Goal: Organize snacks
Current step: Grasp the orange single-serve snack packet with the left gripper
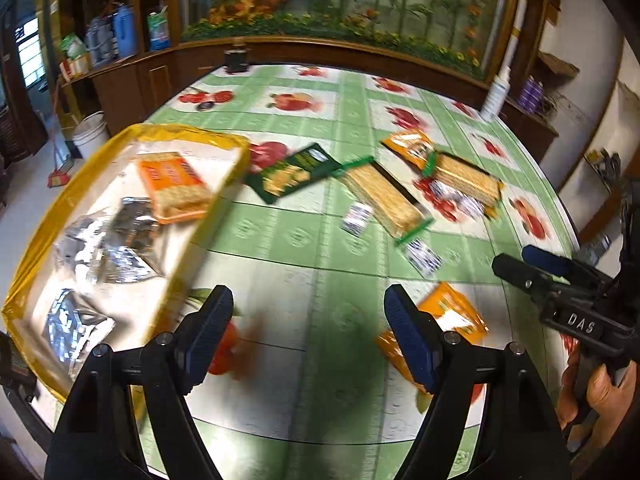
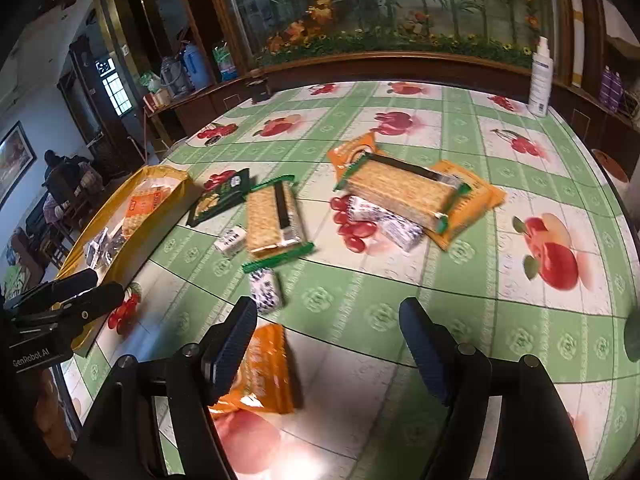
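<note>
Above the tablecloth [image 1: 280,280], both hand-held grippers [image 1: 308,332] [image 2: 328,344] gape wide, empty

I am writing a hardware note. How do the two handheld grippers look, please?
Both the left gripper and the right gripper have black frames with silver screws and dark blue ribbed finger pads. White lettering marks their bodies: "DAS", "GenRobot AI".

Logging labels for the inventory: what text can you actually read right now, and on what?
"DAS": on the right gripper body.
"GenRobot AI": on the left gripper body.
Orange packet, cracker packs, dark green packet, white bottle: print too blurred to read.
</note>
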Demonstrator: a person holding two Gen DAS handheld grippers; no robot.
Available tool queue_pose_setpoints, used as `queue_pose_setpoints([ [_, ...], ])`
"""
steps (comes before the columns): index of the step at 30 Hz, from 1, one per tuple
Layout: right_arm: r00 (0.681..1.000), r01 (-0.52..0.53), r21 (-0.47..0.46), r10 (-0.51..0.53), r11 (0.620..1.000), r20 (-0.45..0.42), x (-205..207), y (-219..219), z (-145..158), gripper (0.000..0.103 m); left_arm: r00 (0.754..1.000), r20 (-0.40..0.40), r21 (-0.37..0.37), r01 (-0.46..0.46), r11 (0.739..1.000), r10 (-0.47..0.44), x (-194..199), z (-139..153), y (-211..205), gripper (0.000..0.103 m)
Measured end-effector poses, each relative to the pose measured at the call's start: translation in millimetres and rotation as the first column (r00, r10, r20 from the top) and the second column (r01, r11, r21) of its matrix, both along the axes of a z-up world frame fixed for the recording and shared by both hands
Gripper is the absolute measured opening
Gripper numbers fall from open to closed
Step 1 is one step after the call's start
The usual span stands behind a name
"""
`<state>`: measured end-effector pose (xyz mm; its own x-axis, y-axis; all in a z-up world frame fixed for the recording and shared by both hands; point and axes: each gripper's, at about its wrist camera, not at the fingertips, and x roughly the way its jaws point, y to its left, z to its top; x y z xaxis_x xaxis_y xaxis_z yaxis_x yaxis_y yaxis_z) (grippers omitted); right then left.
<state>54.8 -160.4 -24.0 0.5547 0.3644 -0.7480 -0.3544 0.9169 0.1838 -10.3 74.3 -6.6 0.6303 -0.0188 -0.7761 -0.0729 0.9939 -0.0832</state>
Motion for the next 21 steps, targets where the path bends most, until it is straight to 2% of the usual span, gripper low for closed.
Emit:
queue_pose_setpoints([
  [8,0.998,0.063,0.024,-0.063,0.998,-0.009,-4,-43,-1,0.076,0.981,-0.025,0.041,0.193,0.98,-0.192,-1,-8,-48,0.078],
  [21,1.0,0.025,0.028,-0.025,0.999,-0.017,-7,-32,-2,0.076,0.938,-0.057,0.04,0.345,0.938,-0.342,0,-18,-73,0.078],
])
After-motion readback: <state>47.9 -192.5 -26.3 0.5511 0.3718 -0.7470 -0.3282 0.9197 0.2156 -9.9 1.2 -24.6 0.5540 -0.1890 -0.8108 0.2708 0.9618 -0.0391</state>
